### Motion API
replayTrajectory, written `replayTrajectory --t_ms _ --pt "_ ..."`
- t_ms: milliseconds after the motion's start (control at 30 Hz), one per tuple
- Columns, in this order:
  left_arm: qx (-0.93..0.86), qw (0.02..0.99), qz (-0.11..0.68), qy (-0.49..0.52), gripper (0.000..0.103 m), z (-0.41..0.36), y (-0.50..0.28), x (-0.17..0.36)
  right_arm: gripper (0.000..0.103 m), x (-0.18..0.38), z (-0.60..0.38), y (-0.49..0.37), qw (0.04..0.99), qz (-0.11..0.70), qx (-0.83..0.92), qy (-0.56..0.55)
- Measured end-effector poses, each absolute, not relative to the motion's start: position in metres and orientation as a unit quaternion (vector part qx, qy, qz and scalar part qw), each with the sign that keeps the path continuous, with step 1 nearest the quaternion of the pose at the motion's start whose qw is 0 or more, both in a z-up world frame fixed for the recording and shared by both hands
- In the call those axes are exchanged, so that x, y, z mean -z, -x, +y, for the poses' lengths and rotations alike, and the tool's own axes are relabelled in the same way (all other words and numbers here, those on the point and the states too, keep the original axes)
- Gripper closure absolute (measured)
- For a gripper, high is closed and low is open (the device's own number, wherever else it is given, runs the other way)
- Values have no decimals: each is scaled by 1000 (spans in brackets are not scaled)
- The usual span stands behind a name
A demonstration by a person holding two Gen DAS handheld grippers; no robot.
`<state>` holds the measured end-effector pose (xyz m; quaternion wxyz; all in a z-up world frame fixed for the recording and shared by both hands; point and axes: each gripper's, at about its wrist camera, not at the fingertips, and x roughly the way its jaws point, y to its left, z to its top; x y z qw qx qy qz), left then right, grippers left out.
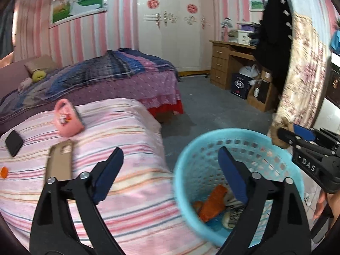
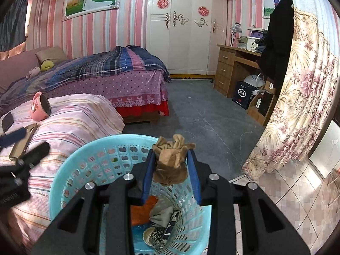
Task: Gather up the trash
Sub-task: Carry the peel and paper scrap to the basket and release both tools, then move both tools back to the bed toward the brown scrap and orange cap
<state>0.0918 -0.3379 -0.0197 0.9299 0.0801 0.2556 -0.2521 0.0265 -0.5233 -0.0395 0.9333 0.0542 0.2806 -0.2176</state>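
A light blue plastic basket (image 1: 182,163) (image 2: 70,170) stands on the floor against the pink striped bed (image 1: 127,140). In it lie an orange wrapper (image 1: 212,204), a grey rag (image 2: 161,212) and other scraps. My right gripper (image 2: 171,152) is shut on a crumpled brown wad (image 2: 172,163) and holds it over the basket's far rim. In the left wrist view the wad (image 1: 278,131) shows at the right edge. My left gripper (image 1: 170,150) is open and empty, one finger over the bed and the other over the basket.
On the bed lie a pink mug (image 1: 68,121) on its side, a black phone (image 1: 13,142), a gold phone case (image 1: 59,161) and a small orange scrap (image 1: 3,172). A floral curtain (image 2: 297,97) hangs at the right. Grey floor, a second bed and a wooden desk lie beyond.
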Motion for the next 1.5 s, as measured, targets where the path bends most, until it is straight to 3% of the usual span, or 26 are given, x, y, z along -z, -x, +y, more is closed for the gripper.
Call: replayTrajectory --t_ms 133,200,267,367,467,933,1500 --pt "229 937 255 -72 11 -313 -99 15 68 38 -515 -29 935 279 214 -51" --pt "215 940 255 -74 10 -301 -101 15 59 37 -510 -32 934 279 217 -52" --pt "202 942 256 -77 9 -289 -102 15 32 38 -506 -35 933 282 220 -49" --pt "185 945 259 -74 8 -268 -105 17 28 37 -496 -40 930 289 221 -44" --pt "169 947 261 -75 8 -247 -107 18 16 34 -485 -44 932 282 225 -38" --pt "78 968 232 -58 6 -124 -125 -13 11 22 -416 -75 942 268 203 -11" --pt "-44 964 263 -14 5 28 -163 5 11 29 -325 -115 945 294 139 25"
